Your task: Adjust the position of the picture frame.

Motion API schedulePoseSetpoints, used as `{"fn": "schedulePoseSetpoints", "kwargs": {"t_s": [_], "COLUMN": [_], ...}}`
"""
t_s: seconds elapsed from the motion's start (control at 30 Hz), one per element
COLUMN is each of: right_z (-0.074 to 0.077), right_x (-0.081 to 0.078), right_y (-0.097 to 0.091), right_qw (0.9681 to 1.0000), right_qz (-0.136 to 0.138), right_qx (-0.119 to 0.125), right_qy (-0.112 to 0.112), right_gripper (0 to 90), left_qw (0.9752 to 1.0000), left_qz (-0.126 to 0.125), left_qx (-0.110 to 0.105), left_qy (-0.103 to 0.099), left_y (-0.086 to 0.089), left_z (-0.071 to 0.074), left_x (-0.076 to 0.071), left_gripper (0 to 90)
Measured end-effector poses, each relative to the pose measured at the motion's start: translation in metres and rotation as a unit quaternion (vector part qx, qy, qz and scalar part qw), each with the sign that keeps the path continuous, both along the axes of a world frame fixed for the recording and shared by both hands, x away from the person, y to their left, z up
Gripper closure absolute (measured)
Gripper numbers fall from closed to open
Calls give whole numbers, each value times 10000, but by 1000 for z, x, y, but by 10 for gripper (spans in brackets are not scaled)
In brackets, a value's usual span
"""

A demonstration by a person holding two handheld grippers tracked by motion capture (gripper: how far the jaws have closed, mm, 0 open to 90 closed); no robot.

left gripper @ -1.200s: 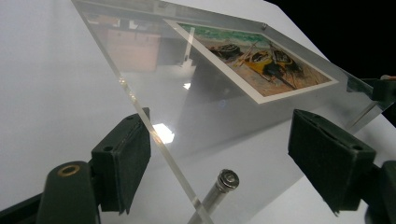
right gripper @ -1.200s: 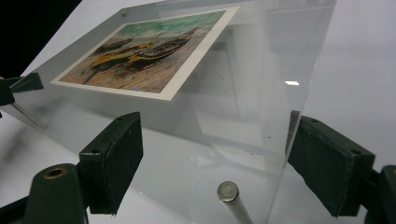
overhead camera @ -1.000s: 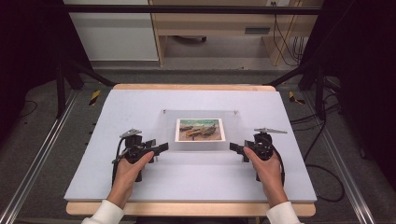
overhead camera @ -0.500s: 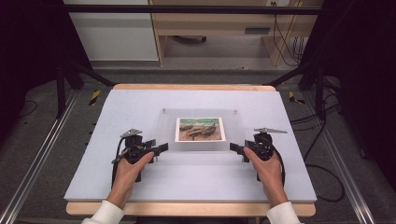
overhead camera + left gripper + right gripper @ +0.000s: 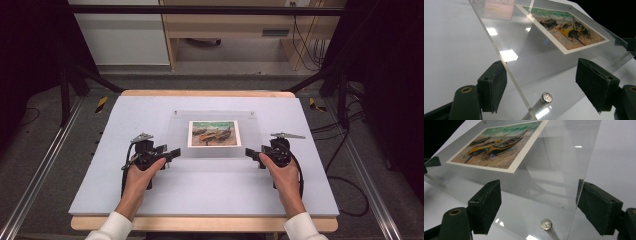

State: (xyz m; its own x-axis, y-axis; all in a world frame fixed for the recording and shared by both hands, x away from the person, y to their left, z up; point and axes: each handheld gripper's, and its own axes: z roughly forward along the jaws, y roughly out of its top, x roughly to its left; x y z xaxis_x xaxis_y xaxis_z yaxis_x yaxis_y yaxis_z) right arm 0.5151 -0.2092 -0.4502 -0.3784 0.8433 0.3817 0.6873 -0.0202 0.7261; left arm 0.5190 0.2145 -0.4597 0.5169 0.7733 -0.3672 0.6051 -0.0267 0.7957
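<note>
Clear acrylic is the story at the near edge: the left gripper [image 5: 172,152] sits at the frame's seven o'clock corner and the right gripper [image 5: 248,153] at its five o'clock corner, both with jaws standing wide. In the left gripper view the acrylic frame [image 5: 524,50] has its corner edge running between the two pads [image 5: 492,87], one pad right against the edge, the other well apart. In the right gripper view the corner with its metal standoff screw [image 5: 546,224] lies between the pads, neither pressing. Nothing is held yet.

Best play, I'd judge: close both sides together on the bare acrylic margin, clear of the screws, so the panel doesn't skid or twist, and pinch gently since the sheet is slick.

Further out, the frame rests in the middle of the white table [image 5: 100,130], its long axis running nine to three o'clock. The boat picture [image 5: 214,133] inside reads upright toward the person, top at twelve o'clock
</note>
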Motion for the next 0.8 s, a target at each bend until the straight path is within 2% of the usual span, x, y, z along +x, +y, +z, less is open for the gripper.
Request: {"fn": "schedulePoseSetpoints", "kwargs": {"t_s": [0.17, 0.43, 0.8], "right_z": [2, 3, 5], "right_x": [-4, -11, -17], "right_y": [2, 3, 2], "right_qw": [9997, 9994, 9986], "right_qz": [74, 97, 140], "right_qx": [-167, -256, -387], "right_qy": [-135, -207, -321], "right_gripper": [207, 213, 236], "left_qw": [9998, 9999, 9995], "left_qz": [-32, 31, 27], "left_qx": [152, 117, 250], "left_qy": [-92, -121, -212], "left_y": [0, 2, 1], "left_z": [3, 3, 6], "left_x": [-6, -13, -19], "left_gripper": [253, 296, 319]}}
